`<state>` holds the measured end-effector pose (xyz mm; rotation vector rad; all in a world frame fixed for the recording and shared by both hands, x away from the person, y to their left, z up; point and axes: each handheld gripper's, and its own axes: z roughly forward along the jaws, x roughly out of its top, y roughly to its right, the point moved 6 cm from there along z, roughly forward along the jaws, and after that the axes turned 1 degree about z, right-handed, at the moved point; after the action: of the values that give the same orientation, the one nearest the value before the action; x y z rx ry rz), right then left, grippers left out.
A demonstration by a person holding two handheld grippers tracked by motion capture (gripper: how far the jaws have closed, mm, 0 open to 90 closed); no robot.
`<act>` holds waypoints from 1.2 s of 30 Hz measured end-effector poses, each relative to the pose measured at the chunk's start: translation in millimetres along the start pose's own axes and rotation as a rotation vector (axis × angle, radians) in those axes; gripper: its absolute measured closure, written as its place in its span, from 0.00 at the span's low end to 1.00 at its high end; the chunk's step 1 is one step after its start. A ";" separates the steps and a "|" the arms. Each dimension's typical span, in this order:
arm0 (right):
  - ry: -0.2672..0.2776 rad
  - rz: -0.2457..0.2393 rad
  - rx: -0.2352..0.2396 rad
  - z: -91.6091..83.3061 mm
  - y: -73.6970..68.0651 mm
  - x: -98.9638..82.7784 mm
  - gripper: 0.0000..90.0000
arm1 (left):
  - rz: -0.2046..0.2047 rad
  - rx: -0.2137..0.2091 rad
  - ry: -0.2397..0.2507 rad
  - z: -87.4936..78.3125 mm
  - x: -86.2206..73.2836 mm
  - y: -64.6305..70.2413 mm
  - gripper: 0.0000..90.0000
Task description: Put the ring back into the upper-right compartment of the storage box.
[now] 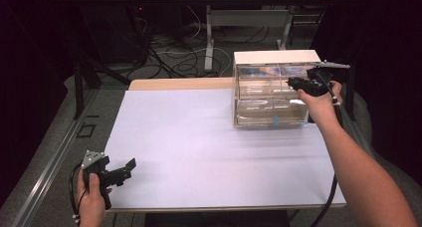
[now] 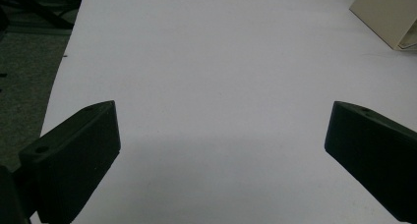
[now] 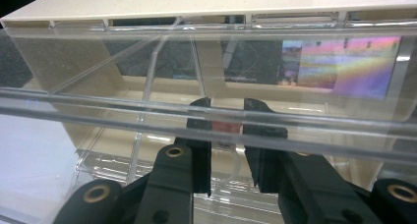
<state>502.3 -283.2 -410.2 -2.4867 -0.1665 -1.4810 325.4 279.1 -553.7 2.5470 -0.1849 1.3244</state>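
Drawer cabinet (image 1: 271, 95), clear plastic drawers in a cream shell, sits at about 2 o'clock on the white table (image 1: 209, 147), near its far right corner; in the left gripper view only its cream corner (image 2: 388, 15) shows at 1 o'clock. Left gripper (image 1: 130, 166) is at 8 o'clock on the table near the front left edge, held in the left hand (image 1: 92, 194), grey three-cornered plate on top, jaws pointing right. Its own view has the jaws spread wide apart with nothing between them, only bare white tabletop (image 2: 216, 76). Right gripper (image 1: 290, 82) is at the cabinet's right side, upper drawer row, held in the right hand (image 1: 321, 105), forearm coming in from 5 o'clock. In the right gripper view the right gripper (image 3: 227, 108) has its jaws close together, a narrow gap left, tips at the clear front of the upper right drawer (image 3: 211, 121) around a small clear handle (image 3: 227, 145); can't tell if the jaws actually press on it. Rainbow glare on the drawer plastic at 2 o'clock. Cables on the floor (image 1: 174, 53) past the table's far edge.
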 end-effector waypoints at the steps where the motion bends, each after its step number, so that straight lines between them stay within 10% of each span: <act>1: 0.000 0.000 0.000 0.0 0.0 0.0 0.82 | -0.001 0.000 0.000 0.1 0.0 0.0 0.01; 36: 0.022 -0.061 0.087 -19.1 -21.2 -6.7 0.49 | 0.001 -0.004 -0.001 -0.3 0.1 1.3 0.01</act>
<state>478.2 -267.6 -404.2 -2.4158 -0.2987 -1.4914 325.0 277.9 -553.3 2.5443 -0.1883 1.3222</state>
